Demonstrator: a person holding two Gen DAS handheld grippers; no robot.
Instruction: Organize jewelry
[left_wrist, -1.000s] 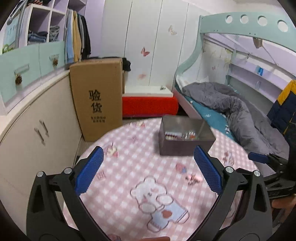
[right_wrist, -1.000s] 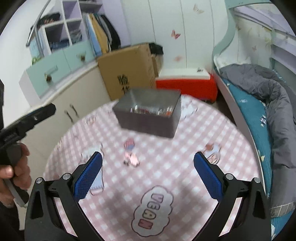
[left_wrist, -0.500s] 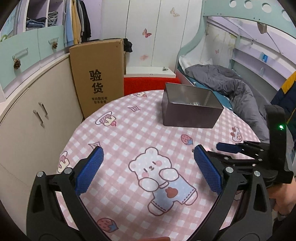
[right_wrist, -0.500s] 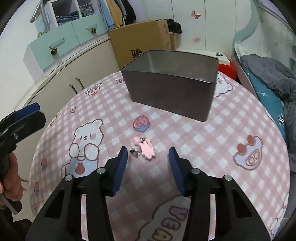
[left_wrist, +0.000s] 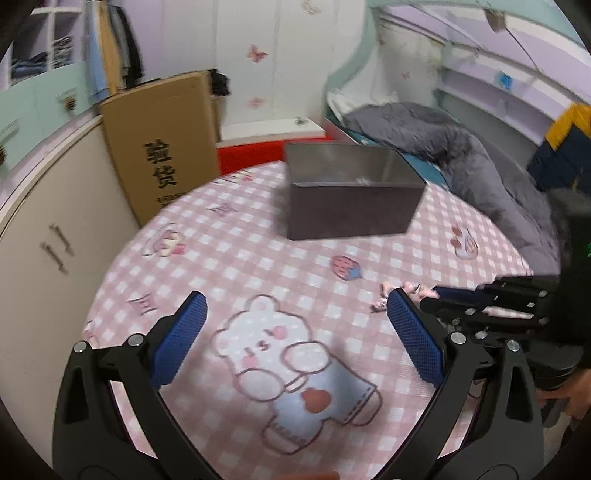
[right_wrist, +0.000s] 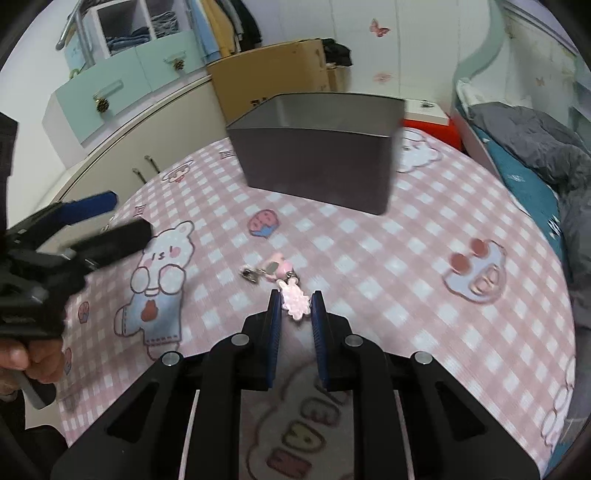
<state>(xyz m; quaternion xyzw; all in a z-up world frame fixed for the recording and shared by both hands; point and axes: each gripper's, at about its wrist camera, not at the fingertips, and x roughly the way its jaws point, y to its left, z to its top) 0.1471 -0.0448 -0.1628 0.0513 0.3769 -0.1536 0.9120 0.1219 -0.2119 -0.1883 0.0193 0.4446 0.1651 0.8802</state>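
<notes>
A pink jewelry piece with a metal clasp (right_wrist: 284, 277) lies on the pink checked tablecloth (right_wrist: 424, 240). My right gripper (right_wrist: 294, 304) has its blue pads close on either side of the pink charm (right_wrist: 294, 301), nearly shut on it. In the left wrist view the jewelry (left_wrist: 410, 291) shows partly hidden behind my right fingertip, with the right gripper (left_wrist: 443, 295) beside it. My left gripper (left_wrist: 295, 325) is open and empty above the bear print. A dark grey open box (right_wrist: 321, 147) stands at the far side of the table; it also shows in the left wrist view (left_wrist: 351, 195).
A tall cardboard box (left_wrist: 162, 155) stands on the floor behind the table at left, by cream cupboards (left_wrist: 40, 236). A red storage box (left_wrist: 251, 155) sits behind. A bed with a grey duvet (left_wrist: 461, 155) lies to the right.
My right gripper has moved forward and down and closed its fingers around the pink charm. My left gripper has stayed open, shifting slightly over the table.
</notes>
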